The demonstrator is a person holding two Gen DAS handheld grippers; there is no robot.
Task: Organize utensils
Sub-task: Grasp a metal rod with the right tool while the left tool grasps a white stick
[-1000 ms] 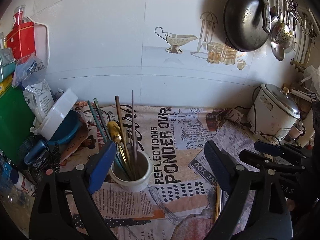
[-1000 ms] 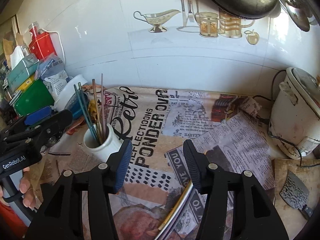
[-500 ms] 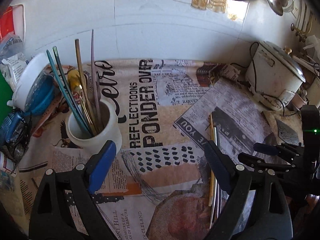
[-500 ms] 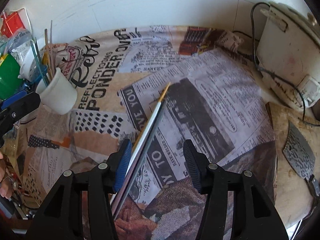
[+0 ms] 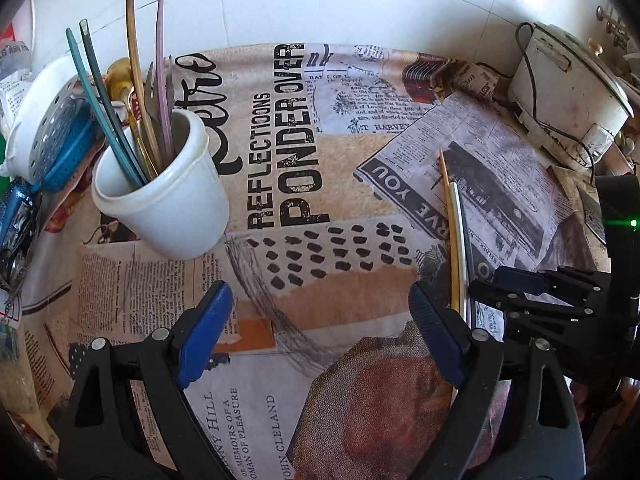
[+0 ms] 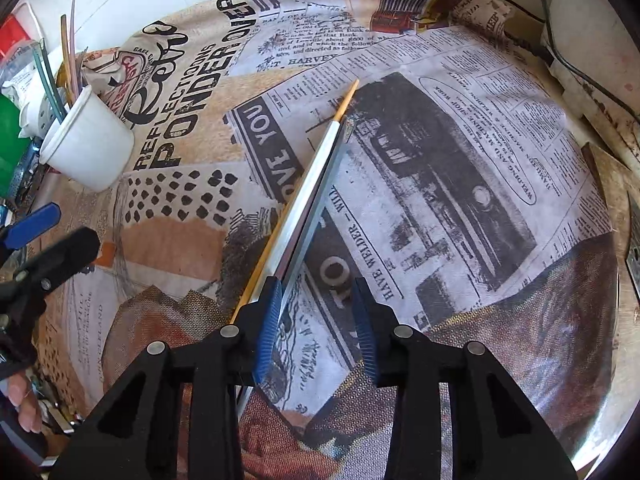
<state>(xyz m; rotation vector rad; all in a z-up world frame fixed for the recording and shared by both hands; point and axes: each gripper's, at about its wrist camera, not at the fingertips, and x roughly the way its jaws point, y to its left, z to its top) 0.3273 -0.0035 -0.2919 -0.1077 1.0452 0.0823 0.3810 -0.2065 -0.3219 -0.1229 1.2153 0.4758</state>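
A white cup [image 5: 168,200] stands at the left of the printed cloth and holds several long utensils [image 5: 136,92]; it also shows in the right wrist view [image 6: 90,148]. Three long sticks, one yellow, one white and one silver [image 6: 316,180], lie side by side on the newspaper; they also show in the left wrist view [image 5: 456,232]. My right gripper [image 6: 316,320] is open, low over their near ends, with its left finger beside them. My left gripper [image 5: 320,332] is open and empty over the cloth, right of the cup.
A white rice cooker [image 5: 568,100] with a cable stands at the back right. A white and blue strainer [image 5: 52,132] and packets crowd the left edge. A cleaver [image 6: 634,240] lies on a wooden board at the far right. A white tiled wall [image 5: 320,0] bounds the back.
Both grippers have tilted down and come closer to the counter. The right gripper has moved down onto the near ends of the three sticks. The left gripper has neared the cup.
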